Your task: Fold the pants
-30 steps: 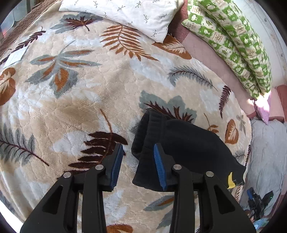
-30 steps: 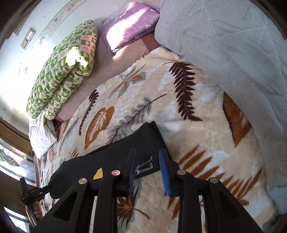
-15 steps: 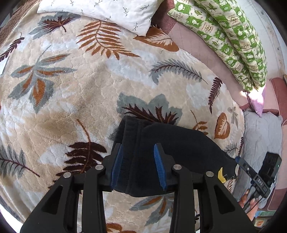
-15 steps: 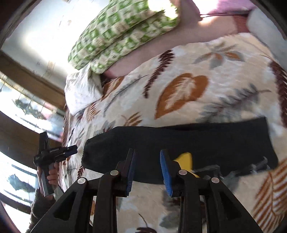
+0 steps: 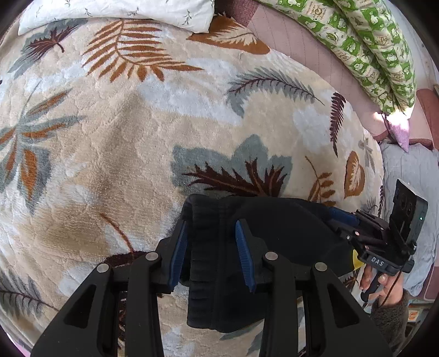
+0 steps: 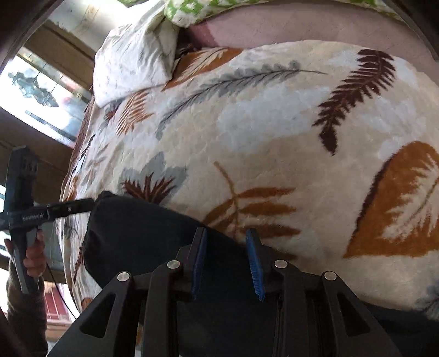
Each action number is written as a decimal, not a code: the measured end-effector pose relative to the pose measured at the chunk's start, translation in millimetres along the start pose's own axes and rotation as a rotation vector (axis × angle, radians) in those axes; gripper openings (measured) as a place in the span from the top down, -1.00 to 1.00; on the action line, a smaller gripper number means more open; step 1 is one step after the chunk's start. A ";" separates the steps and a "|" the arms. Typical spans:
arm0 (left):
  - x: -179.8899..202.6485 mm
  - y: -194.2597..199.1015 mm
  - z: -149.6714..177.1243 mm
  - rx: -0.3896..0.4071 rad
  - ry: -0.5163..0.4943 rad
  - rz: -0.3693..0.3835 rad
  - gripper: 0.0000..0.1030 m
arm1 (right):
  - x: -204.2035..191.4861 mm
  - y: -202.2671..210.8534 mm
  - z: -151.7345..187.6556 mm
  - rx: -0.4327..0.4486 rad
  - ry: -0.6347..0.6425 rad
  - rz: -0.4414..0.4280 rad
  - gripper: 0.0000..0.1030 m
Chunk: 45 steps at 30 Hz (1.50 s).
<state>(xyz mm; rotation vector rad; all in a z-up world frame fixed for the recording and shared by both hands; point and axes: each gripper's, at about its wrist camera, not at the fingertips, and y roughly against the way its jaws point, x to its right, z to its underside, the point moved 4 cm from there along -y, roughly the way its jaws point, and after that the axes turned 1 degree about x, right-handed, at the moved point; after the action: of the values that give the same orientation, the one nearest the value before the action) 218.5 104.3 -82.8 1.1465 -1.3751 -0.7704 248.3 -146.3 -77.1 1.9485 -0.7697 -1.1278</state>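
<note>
The black pants [image 5: 274,233] lie folded lengthwise on the leaf-patterned blanket [image 5: 123,137]. My left gripper [image 5: 211,247] is open, its blue pads on either side of the ribbed waistband end. In the right wrist view the pants [image 6: 142,236] stretch to the left. My right gripper [image 6: 227,261] is open over their far long edge, near the middle. The right gripper also shows at the right of the left wrist view [image 5: 343,219], and the left gripper at the left of the right wrist view [image 6: 79,206].
A white pillow [image 5: 123,11] and a green patterned bolster [image 5: 370,46] lie at the far edge of the bed. A grey quilt [image 5: 411,175] lies at the right. A window [image 6: 33,90] is at the left in the right wrist view.
My left gripper has moved right and over the waistband end. My right gripper has swung left from the leg cuff to the middle of the pants. Both have stayed open.
</note>
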 end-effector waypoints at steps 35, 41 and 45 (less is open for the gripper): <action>12.8 44.9 16.1 0.238 -0.042 -0.229 0.48 | 3.5 59.7 -21.3 0.227 -0.077 0.097 0.42; 70.0 60.6 67.9 0.246 -0.092 -0.101 0.48 | 17.0 148.3 45.0 0.318 -0.237 0.066 0.03; 130.5 46.3 108.9 0.225 -0.163 -0.051 0.47 | 37.3 178.6 111.0 0.301 -0.357 0.105 0.00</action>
<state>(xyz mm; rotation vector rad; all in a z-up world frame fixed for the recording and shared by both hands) 116.7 -21.3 -12.7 1.3203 -1.6048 -0.7734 142.3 -306.0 17.2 1.9395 -1.2810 -1.3779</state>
